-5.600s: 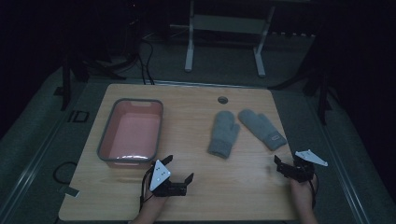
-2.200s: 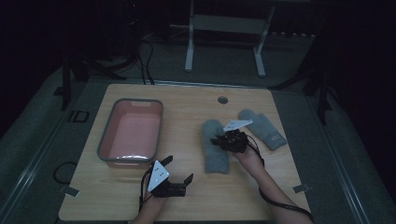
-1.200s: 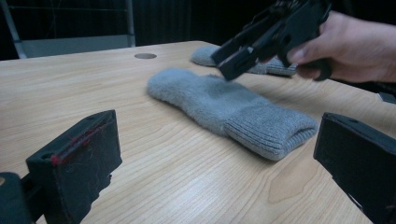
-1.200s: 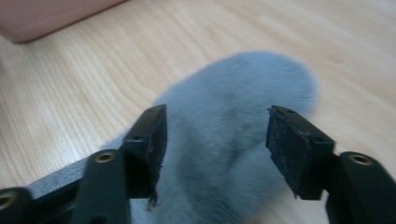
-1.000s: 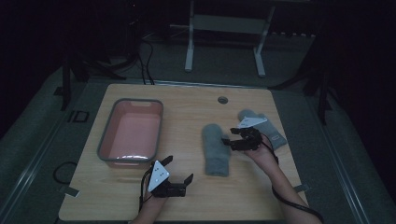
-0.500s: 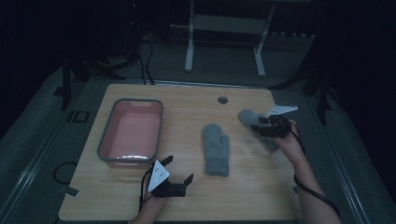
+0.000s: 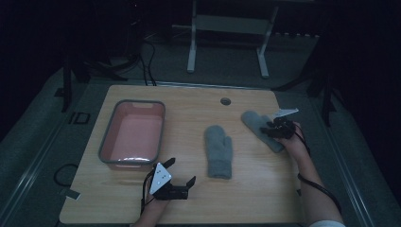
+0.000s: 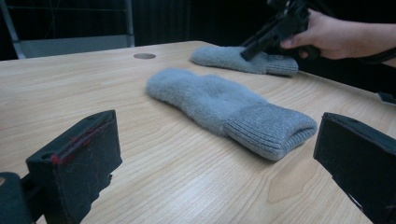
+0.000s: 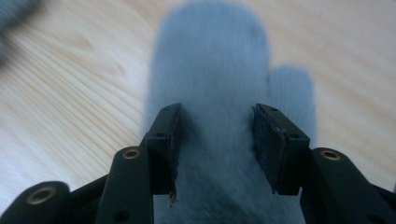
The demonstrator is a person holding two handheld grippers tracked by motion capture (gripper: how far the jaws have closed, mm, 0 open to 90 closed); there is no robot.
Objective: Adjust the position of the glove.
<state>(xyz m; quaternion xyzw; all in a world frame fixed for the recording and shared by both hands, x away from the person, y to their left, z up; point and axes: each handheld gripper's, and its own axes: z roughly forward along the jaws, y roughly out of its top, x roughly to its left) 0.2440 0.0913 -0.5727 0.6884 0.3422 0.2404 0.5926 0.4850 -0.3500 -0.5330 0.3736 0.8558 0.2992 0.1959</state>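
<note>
— Grey wool is what we are working with: two mittens lying on a pale wooden table. Where are our tongs?

— We are holding the right gripper over the far mitten, at the table's right side. Its jaws are parted, straddling the mitten's body, not yet pinching. We are resting the left gripper near the front edge, jaws spread wide, gripping nothing.

— How should we be closing?

— We are judging it best to lower until both pads sink into the wool, then gather a thick fold so it does not slip.

— And the near mitten?

— Lying flat mid-table, untouched.

— Any containers?

— We are seeing a pink tub at the left, with nothing inside it.
</note>
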